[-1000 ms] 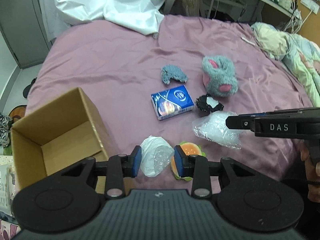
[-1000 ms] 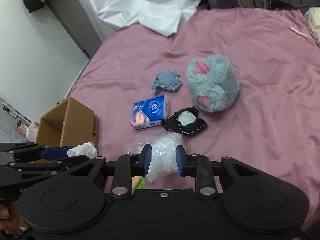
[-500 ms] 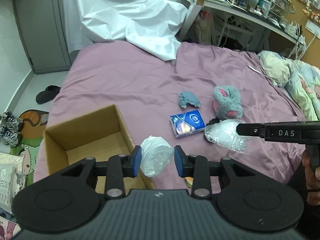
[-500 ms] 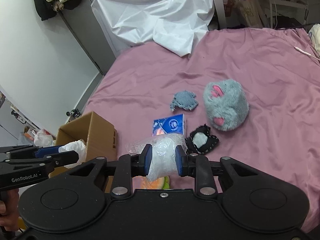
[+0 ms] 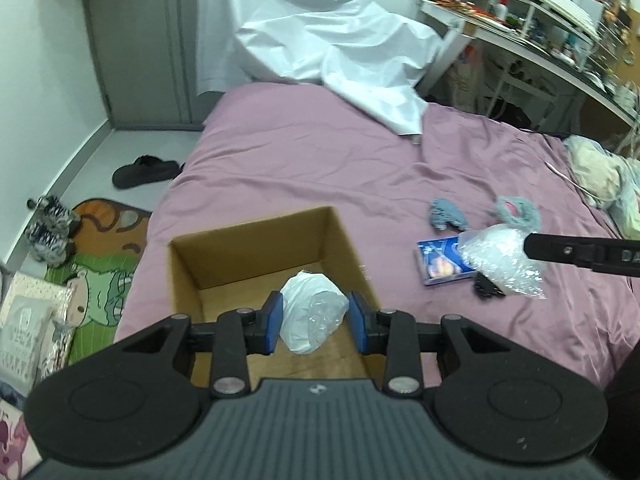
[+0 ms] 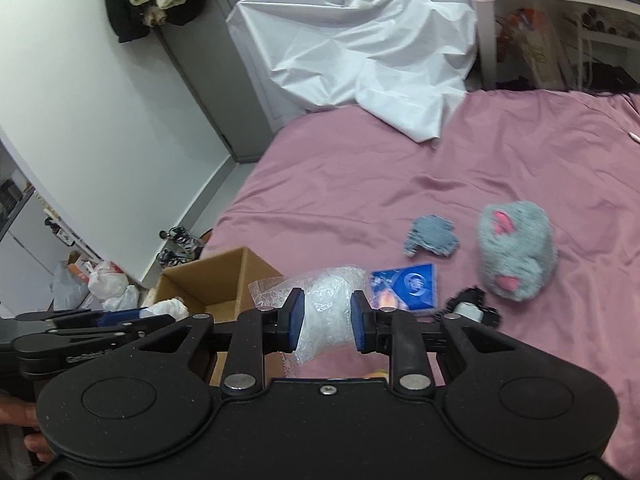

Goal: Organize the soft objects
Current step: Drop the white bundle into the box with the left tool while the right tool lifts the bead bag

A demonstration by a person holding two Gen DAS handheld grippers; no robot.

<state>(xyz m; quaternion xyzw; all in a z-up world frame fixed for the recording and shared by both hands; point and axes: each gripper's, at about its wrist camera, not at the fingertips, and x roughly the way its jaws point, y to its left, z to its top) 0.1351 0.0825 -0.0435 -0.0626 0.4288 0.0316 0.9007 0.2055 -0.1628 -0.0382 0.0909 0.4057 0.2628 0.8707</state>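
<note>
1. Over the open cardboard box [image 5: 256, 256], my left gripper [image 5: 316, 326] is closed part-way on a crumpled white plastic bag [image 5: 310, 312]; both blue pads press its sides, and the bag hangs above the box's inside.
2. My right gripper [image 6: 327, 322] is clamped narrowly on a clear bag of white filling [image 6: 324, 304]; the pads squeeze it from both sides. It is held in the air above the purple bedsheet [image 6: 360, 168], just to the right of the box.
3. From the left wrist view, that same clear bag sticks out past the right gripper's black finger, in front of the blue tissue pack [image 5: 442, 258].
4. The box sits at the near left corner of the bed, its opening facing up. I can see nothing in it apart from the white bag hanging above it.
5. On the sheet lie the blue tissue pack, a small blue-grey fuzzy piece [image 6: 432, 236] beyond it, and a grey plush slipper with pink patches [image 6: 516, 248] to its right.
6. A small black-edged item with a pale centre [image 6: 468, 308] lies just beside the tissue pack, partly hidden by my right gripper.
7. A white sheet [image 5: 332, 48] is draped at the far edge of the bed.
8. A dark slipper [image 5: 144, 170] lies on the floor left of the bed, and a cartoon-print mat [image 5: 108, 240] nearer to me.
</note>
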